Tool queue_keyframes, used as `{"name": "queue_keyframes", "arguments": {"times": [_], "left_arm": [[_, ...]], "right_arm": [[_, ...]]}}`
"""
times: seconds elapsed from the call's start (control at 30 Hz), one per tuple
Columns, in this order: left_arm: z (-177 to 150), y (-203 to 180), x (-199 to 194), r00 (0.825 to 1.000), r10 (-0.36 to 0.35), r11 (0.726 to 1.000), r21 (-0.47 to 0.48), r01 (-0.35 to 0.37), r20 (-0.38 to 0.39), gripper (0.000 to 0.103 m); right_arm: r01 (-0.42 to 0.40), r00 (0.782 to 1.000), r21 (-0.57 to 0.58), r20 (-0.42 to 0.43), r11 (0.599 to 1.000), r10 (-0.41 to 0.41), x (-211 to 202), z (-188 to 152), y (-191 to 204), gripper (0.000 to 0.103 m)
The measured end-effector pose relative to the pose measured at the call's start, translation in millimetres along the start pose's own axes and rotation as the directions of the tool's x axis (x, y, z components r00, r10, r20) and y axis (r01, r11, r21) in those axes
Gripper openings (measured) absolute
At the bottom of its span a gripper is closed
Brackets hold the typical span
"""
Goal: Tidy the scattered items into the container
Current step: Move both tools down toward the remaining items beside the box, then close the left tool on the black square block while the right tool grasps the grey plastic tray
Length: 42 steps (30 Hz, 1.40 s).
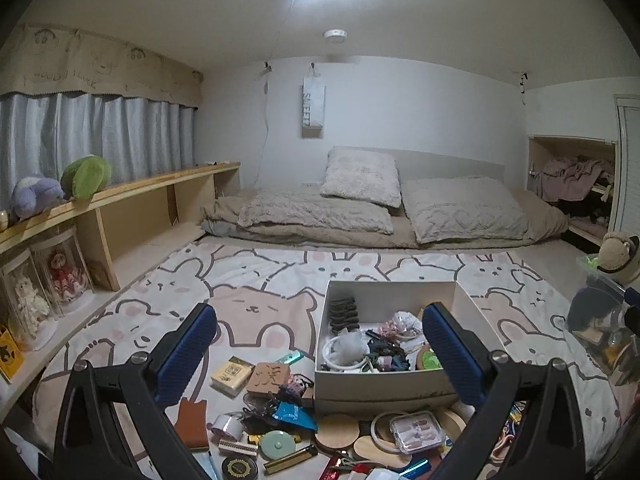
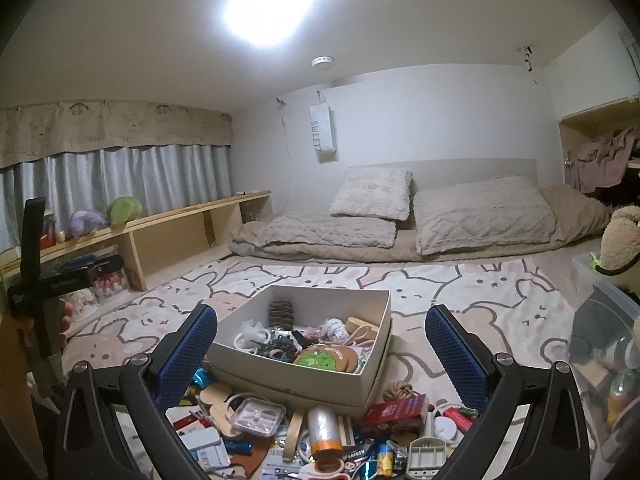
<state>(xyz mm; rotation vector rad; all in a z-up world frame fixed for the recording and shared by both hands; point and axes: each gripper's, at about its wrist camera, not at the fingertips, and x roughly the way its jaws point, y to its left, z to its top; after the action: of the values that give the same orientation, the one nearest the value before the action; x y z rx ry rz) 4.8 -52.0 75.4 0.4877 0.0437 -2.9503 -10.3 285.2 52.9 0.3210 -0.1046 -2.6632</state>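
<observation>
Two grippers spread, empty: left gripper, right gripper | white box on bunny blanket, part-filled | clutter pile just beside box, kept near for short transfers

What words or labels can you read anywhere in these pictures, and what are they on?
"SWEET", running down the white hanging bag on the far wall.
"SAFETY", on a small dark packet in the pile in front of the box.
One large carved Chinese character on the wooden block; I cannot read it for sure.
Scrawled writing on the curtain valance, the yellow packet and the red box: too blurred.
</observation>
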Motion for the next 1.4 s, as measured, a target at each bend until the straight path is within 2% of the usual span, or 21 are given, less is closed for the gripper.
{"name": "queue_keyframes", "arguments": {"times": [0.23, 0.4, 0.57, 0.7, 0.87, 1.0, 1.17, 1.27, 1.4], "left_arm": [[-3.1, 8.2, 5.5, 0.999, 0.039, 0.999, -0.015, -0.039, -0.01, 0.103], [-10.9, 13.0, 9.8, 0.994, 0.108, 0.993, -0.048, -0.108, 0.001, 0.103], [-22.1, 18.1, 21.1, 0.995, 0.094, 0.992, -0.081, -0.098, -0.045, 0.103], [-41.2, 23.6, 28.4, 0.992, 0.107, 0.991, -0.071, -0.112, -0.072, 0.103], [-69.0, 33.9, 44.6, 0.981, 0.12, 0.989, -0.066, -0.131, -0.152, 0.103], [-88.5, 40.8, 50.3, 0.976, 0.084, 0.991, -0.09, -0.104, -0.199, 0.103], [-120.0, 44.2, 56.0, 0.954, 0.054, 0.991, -0.102, -0.087, -0.294, 0.103], [-140.2, 48.2, 62.0, 0.929, 0.048, 0.988, -0.119, -0.098, -0.366, 0.103], [-164.9, 50.7, 70.3, 0.884, 0.015, 0.981, -0.163, -0.103, -0.468, 0.103]], "right_arm": [[0.035, 0.999, 0.0, 0.013, 0.999, -0.035, -4.9, -9.2, -11.5, 0.103], [0.077, 0.996, 0.008, -0.048, 0.997, -0.076, 1.9, -30.5, -33.0, 0.103], [0.111, 0.989, -0.003, -0.102, 0.994, -0.11, 11.7, -51.2, -49.2, 0.103], [0.134, 0.985, -0.042, -0.102, 0.99, -0.138, 16.8, -66.4, -56.4, 0.103], [0.118, 0.98, -0.052, -0.155, 0.992, -0.125, 29.3, -86.8, -64.9, 0.103], [0.109, 0.974, -0.053, -0.193, 0.993, -0.118, 40.4, -100.2, -71.9, 0.103], [0.122, 0.96, -0.05, -0.246, 0.991, -0.131, 54.9, -115.5, -77.5, 0.103], [0.127, 0.95, -0.041, -0.282, 0.991, -0.134, 61.9, -124.4, -81.6, 0.103], [0.124, 0.943, -0.025, -0.309, 0.992, -0.125, 65.7, -135.3, -84.7, 0.103]]}}
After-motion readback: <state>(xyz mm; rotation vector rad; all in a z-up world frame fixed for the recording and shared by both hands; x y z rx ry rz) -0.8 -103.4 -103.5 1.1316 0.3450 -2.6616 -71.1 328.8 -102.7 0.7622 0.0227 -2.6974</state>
